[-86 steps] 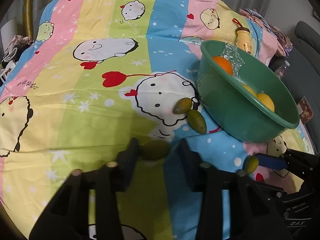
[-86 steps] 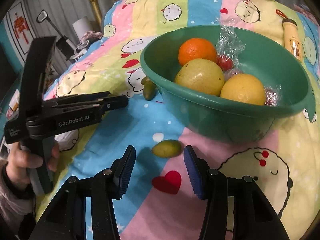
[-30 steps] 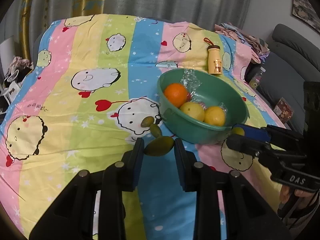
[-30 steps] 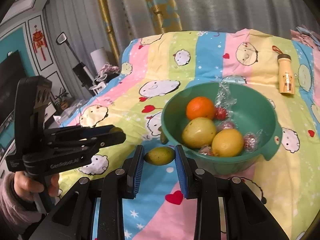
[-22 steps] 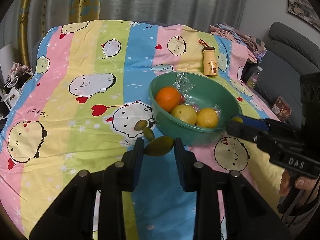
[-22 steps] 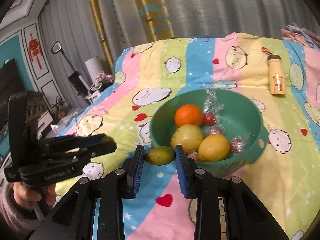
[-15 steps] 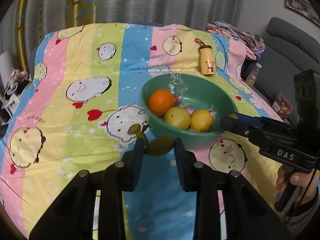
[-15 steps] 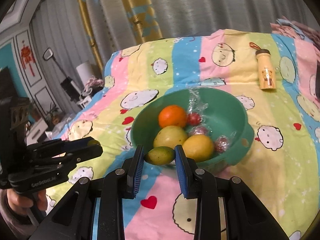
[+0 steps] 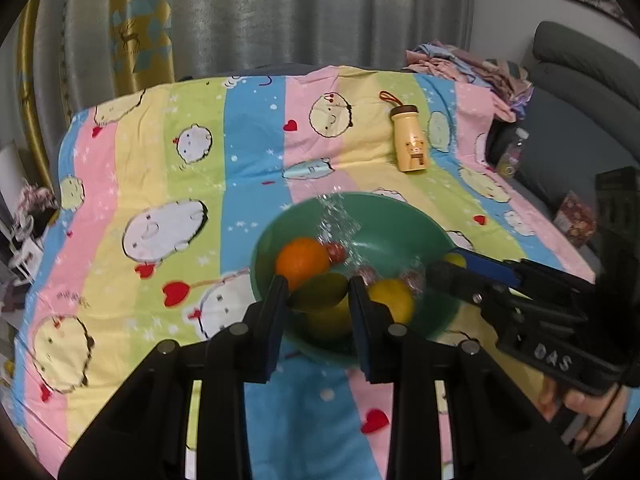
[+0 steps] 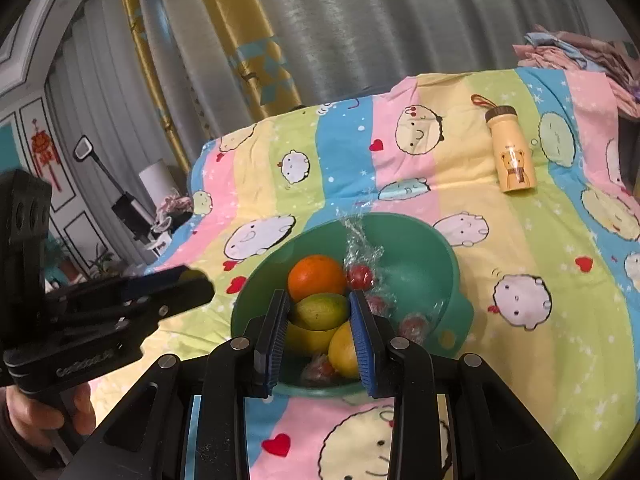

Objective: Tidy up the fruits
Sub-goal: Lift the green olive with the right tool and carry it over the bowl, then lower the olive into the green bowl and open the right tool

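Observation:
A green bowl (image 9: 408, 224) (image 10: 420, 248) sits on the striped cartoon bedspread and holds an orange (image 9: 302, 260) (image 10: 316, 274), yellow fruits (image 9: 394, 300) (image 10: 344, 350) and small wrapped red fruits (image 10: 360, 276). My left gripper (image 9: 319, 297) is shut on a small green mango (image 9: 319, 291), raised in front of the bowl's near rim. My right gripper (image 10: 319, 312) is shut on another small green mango (image 10: 322, 312), held over the bowl's near side. Each gripper shows in the other's view, the right gripper (image 9: 448, 268) at the bowl's right rim, the left gripper (image 10: 188, 284) to the bowl's left.
A yellow bottle (image 9: 410, 144) (image 10: 512, 156) lies on the bedspread beyond the bowl. Clothes (image 9: 472, 64) are piled at the far right corner beside a grey sofa (image 9: 580, 92). Curtains hang behind the bed. A hand (image 9: 580, 404) grips the right handle.
Both grippers have risen and moved toward the bowl with their mangoes. The two green mangoes on the bedspread by the bowl's left rim no longer show.

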